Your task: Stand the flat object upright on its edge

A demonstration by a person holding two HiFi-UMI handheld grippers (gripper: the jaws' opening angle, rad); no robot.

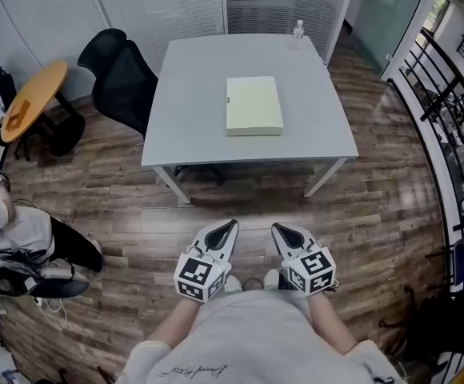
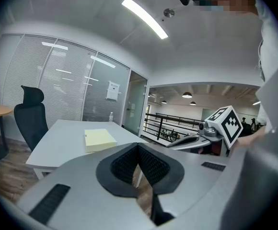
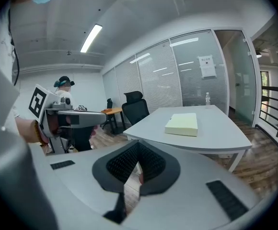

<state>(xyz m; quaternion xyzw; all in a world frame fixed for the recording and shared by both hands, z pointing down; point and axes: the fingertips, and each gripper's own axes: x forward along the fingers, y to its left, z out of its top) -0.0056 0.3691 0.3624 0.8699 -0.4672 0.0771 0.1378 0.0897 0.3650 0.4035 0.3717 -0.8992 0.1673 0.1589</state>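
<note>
the pale yellow flat object (image 1: 254,105) lies flat near the middle of the grey table (image 1: 192,110), well apart from both grippers. the left gripper (image 1: 229,227) and right gripper (image 1: 280,230) hang side by side over the wood floor (image 1: 376,206) short of the table, each with its jaws pressed together on nothing. what looks like a small bottle (image 1: 298,30) stands at the table's far right corner.
</note>
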